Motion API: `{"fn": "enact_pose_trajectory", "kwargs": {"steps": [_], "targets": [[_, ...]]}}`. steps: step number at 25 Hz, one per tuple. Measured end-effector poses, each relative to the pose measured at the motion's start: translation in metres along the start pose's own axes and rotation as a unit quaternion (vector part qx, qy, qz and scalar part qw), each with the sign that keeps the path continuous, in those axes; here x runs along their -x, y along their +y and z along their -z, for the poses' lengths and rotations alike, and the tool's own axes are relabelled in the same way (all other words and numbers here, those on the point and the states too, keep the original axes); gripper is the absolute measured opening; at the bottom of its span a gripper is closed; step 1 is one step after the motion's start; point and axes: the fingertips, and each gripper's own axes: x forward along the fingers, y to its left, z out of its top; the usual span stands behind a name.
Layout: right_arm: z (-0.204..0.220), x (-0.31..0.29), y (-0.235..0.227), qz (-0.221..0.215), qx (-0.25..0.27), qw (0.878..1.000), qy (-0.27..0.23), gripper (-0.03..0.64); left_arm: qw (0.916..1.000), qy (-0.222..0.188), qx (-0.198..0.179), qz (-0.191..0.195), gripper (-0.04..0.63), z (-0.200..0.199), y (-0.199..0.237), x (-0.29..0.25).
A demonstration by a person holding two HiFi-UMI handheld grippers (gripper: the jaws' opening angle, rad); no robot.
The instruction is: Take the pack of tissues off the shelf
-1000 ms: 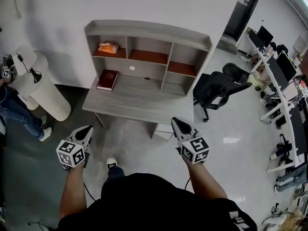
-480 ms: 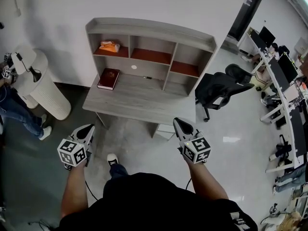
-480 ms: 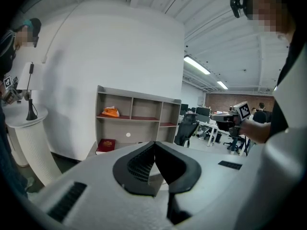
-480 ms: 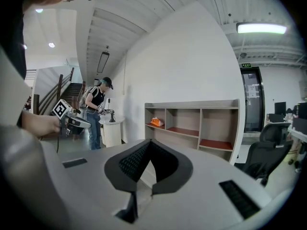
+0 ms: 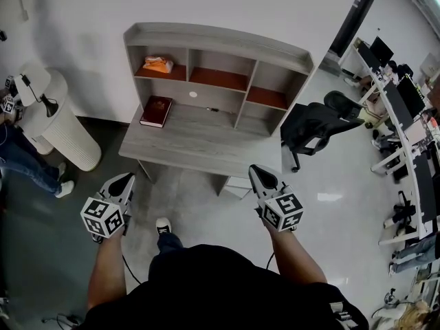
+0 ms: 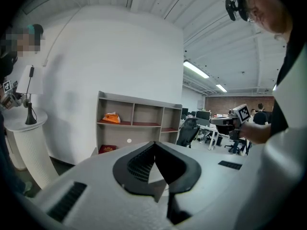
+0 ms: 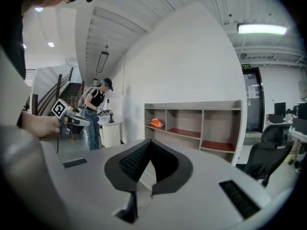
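The orange pack of tissues (image 5: 157,64) lies in the left compartment of the grey shelf unit (image 5: 217,43), which stands on the back of a grey desk (image 5: 199,148). It also shows in the left gripper view as the pack of tissues (image 6: 111,118) and in the right gripper view as the pack of tissues (image 7: 155,123). My left gripper (image 5: 124,179) and right gripper (image 5: 256,171) are held in front of the desk's near edge, far from the shelf. Both are shut with nothing between their jaws.
A dark red book (image 5: 155,111) lies on the desk under the tissue compartment. A white round pedestal (image 5: 58,119) and a person (image 5: 20,158) stand at the left. A black office chair (image 5: 313,126) and desks with monitors (image 5: 402,105) are at the right.
The head view has drifted slightly, so the shelf sits a little further right. Both grippers stay shut and hold about the same place before the desk.
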Motion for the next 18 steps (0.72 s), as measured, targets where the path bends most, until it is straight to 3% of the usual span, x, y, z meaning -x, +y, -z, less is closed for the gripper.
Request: {"fn": "enact_pose_trajectory", "kwargs": {"steps": [18], "targets": [[0.004, -0.070, -0.004, 0.020, -0.022, 0.999, 0.014, 0.008, 0.9996, 0.021, -0.007, 0.016, 0.017, -0.012, 0.068, -0.042]]}}
